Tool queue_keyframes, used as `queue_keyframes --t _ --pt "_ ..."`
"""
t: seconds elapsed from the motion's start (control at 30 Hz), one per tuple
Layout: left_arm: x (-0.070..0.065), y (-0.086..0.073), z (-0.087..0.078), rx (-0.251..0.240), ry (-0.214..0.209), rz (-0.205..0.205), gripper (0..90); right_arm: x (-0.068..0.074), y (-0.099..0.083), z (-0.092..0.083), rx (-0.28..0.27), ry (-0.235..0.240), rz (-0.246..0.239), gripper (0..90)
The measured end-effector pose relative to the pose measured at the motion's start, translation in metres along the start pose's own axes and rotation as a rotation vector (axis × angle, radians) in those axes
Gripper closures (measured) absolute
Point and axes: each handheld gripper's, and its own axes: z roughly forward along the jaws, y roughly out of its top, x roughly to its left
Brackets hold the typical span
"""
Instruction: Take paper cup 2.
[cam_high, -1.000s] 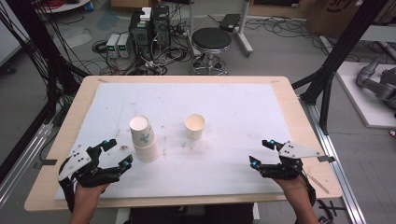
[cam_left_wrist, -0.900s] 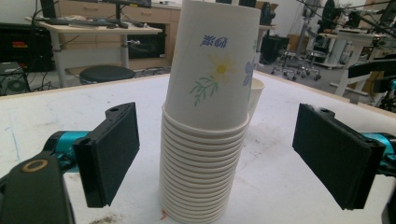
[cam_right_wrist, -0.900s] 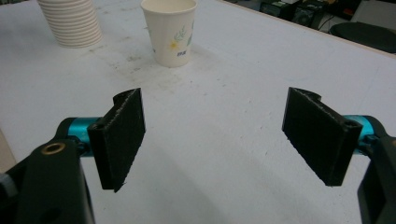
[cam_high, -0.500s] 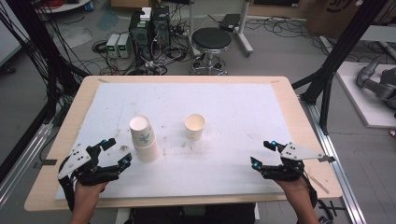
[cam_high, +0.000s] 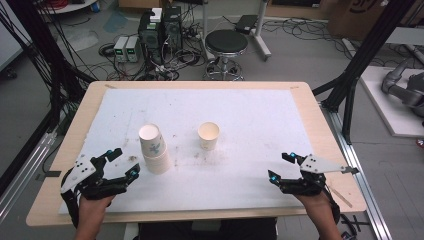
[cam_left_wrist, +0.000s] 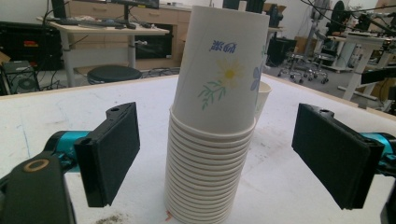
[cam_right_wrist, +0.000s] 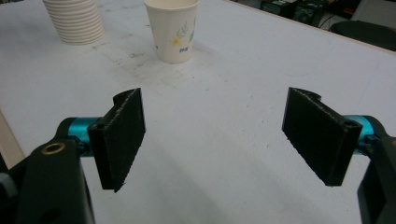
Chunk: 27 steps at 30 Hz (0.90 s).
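Left gripper (cam_high: 121, 164), held low over the near-left part of the white table mat (cam_high: 250, 115), pointed at the tall stack of white paper cups with a flower print (cam_high: 154, 150); its jaws stood spread, one on each side of the stack and clear of it in the left gripper view (cam_left_wrist: 212, 135). Right gripper (cam_high: 281, 167), at the near-right edge, also had its jaws wide apart with nothing between them (cam_right_wrist: 212, 135). A single white paper cup with the same print (cam_high: 208, 136) stood upright near the stack, apart from it. Beyond the table stood a black round stool (cam_high: 226, 42) and grey electronics boxes (cam_high: 127, 48).
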Motion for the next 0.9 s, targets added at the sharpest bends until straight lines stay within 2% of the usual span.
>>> queue_keyframes --t 0.2,0.6,0.9 --pt "0.002 0.003 -0.002 0.01 0.011 0.006 15.4 0.0 0.001 0.001 0.001 0.006 0.001 22.0" --pt "0.001 0.016 0.004 0.032 -0.036 -0.005 15.3 0.001 0.001 0.004 0.004 0.018 0.003 22.0" --pt "0.005 0.034 0.016 0.045 -0.059 -0.018 15.0 0.001 0.001 0.004 0.002 0.017 -0.001 22.0"
